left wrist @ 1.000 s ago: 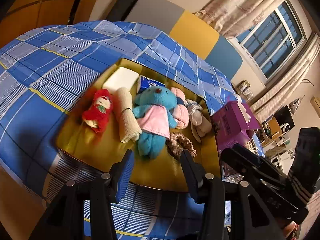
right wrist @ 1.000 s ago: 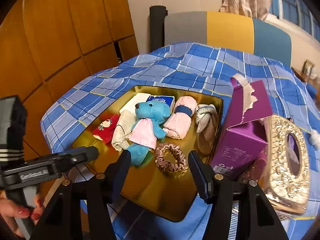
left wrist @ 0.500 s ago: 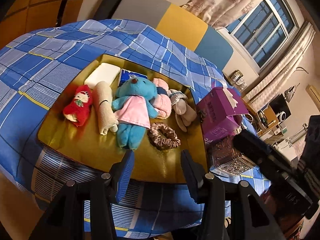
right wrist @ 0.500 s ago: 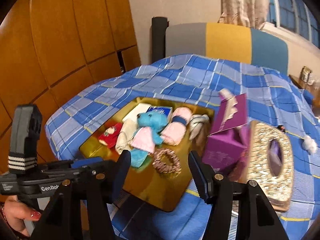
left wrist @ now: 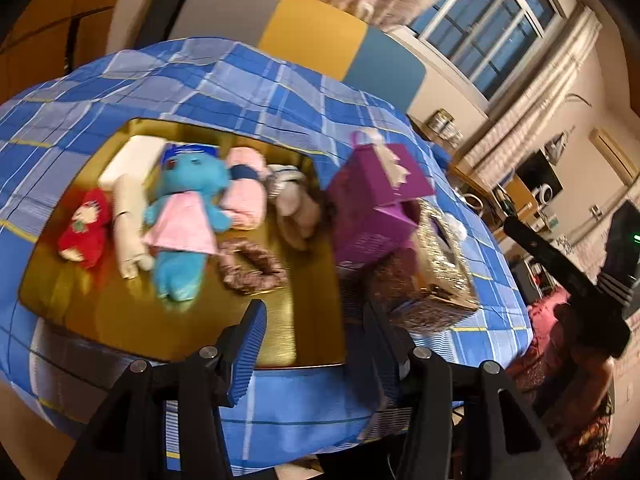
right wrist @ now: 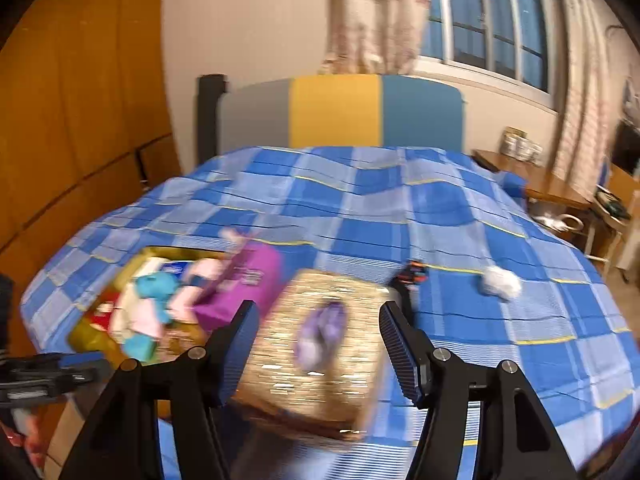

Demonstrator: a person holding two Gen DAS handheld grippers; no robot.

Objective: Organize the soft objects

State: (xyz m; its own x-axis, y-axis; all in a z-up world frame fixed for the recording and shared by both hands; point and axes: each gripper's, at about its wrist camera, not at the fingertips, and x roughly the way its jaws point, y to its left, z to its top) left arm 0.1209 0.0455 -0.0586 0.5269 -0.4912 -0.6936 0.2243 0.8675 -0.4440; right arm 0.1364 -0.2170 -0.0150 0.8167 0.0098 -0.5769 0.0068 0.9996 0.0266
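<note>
**Both tools open above the bed, soft toys lined up in the gold tray**

The left tool (left wrist: 310, 344) sits at the bottom centre of its view, jaws spread apart and holding nothing, above the near rim of the gold tray (left wrist: 120, 320). The tray rests on the blue checked bed cover (left wrist: 248, 80) and fills the left half of the frame. In it, from left to right, lie a red plush doll (left wrist: 82, 228), a cream rolled cloth (left wrist: 128, 220), a blue plush toy in a pink dress (left wrist: 184, 216), a pink rolled towel (left wrist: 244, 196) and a beige plush (left wrist: 296, 208). A brown scrunchie (left wrist: 250, 266) lies just in front of the blue toy. Right of the tray stands a purple box (left wrist: 372, 208), with a gold sequined tissue box (left wrist: 444, 264) beside it.

The right tool (right wrist: 314, 344), at the lower centre of its blurred view, is also open and empty; the tissue box (right wrist: 320, 352) appears between its fingers. A white fluffy piece (right wrist: 500, 282) lies on the cover at mid-right, well apart from the tray.
</note>
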